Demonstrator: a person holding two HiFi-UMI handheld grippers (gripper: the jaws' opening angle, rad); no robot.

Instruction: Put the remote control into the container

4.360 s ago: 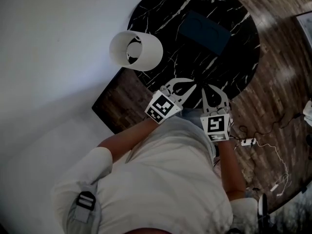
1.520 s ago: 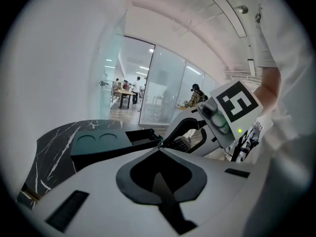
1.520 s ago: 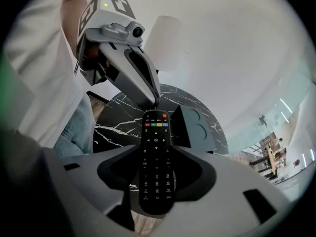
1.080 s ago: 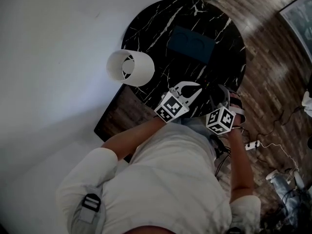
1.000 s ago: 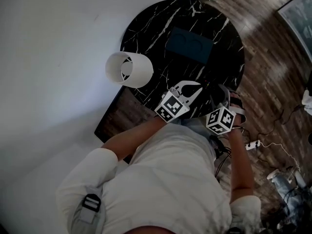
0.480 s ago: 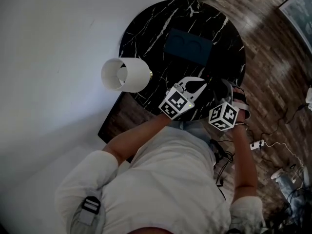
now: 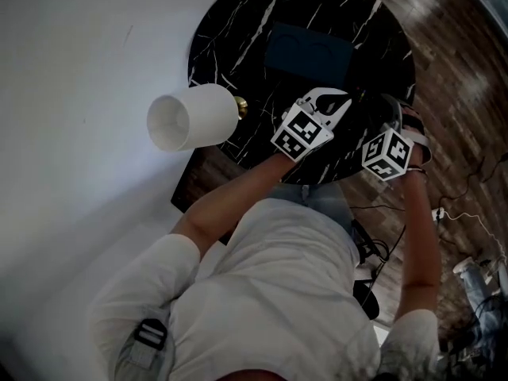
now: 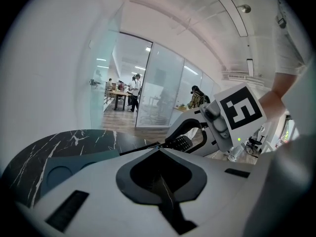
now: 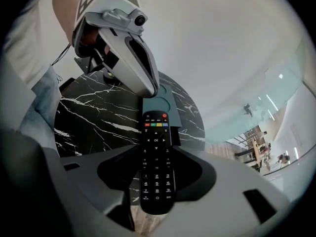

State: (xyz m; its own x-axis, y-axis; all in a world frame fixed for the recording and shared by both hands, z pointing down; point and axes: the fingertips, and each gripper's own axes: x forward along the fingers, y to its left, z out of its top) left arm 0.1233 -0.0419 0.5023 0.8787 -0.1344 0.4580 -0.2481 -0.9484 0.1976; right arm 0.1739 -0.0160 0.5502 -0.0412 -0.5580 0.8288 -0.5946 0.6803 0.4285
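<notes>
My right gripper is shut on a black remote control, which lies lengthwise between the jaws with its red power button pointing away. It hovers at the near right edge of the round black marble table. The dark teal container lies flat on the table beyond both grippers, and in the right gripper view the container shows just past the remote's tip. My left gripper hangs over the table beside the right one, shut and holding nothing. The left gripper view shows the right gripper with the remote.
A white lampshade on a brass fitting stands at the table's left edge. A dark wooden board lies on the floor below it. Cables trail over the wooden floor at the right. A white wall runs along the left.
Both grippers have moved a little farther over the table toward the container, the right one still carrying the remote. The head view has swung, so the lamp now appears tilted.
</notes>
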